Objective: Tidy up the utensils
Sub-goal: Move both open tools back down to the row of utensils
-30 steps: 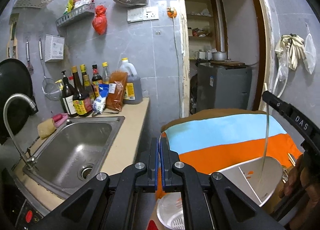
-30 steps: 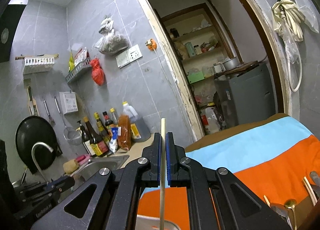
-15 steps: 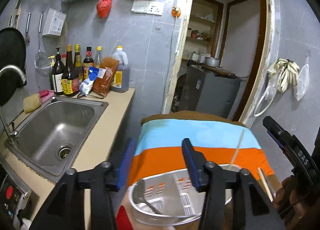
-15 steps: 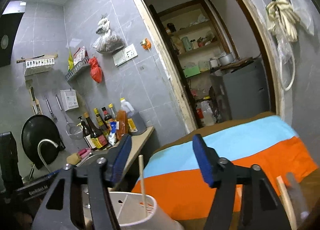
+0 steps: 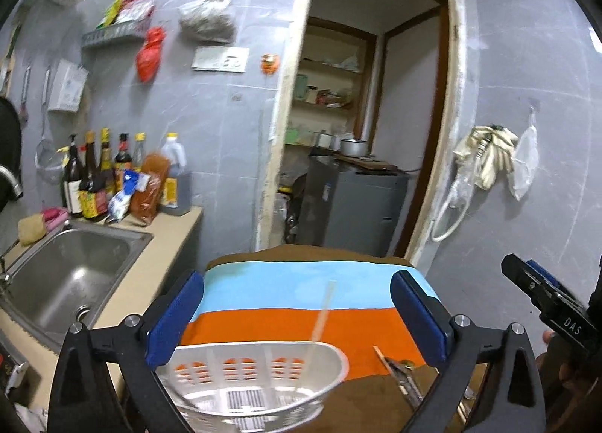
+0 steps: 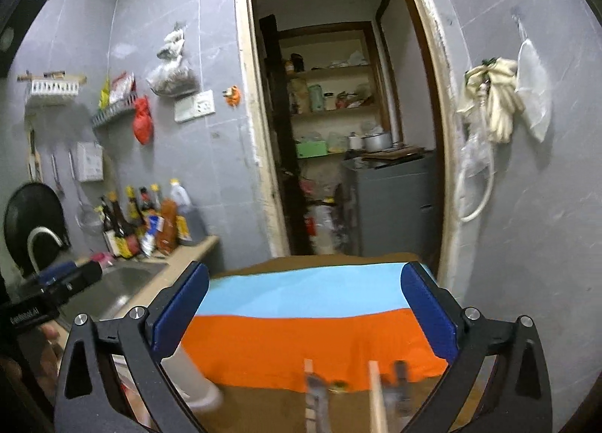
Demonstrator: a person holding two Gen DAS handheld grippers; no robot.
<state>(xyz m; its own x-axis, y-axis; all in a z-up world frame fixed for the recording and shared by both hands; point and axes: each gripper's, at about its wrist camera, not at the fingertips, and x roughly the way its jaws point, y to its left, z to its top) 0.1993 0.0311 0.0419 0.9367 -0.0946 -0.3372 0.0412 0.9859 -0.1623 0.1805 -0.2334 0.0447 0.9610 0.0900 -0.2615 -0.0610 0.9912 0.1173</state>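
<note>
Both grippers had just opened from shut: left gripper and right gripper stood wide, nothing between the blue pads. Chopstick, a thin pale stick pinched by the right gripper a second earlier, stood free, leaning in the white slotted plastic caddy. Caddy sat on the worktop's striped blue/orange cloth. More utensils lay blurred near the right gripper.

The striped orange-and-blue cloth lay largely unobstructed; its near edge was blocked by a white slotted plastic basket and loose utensils.
</note>
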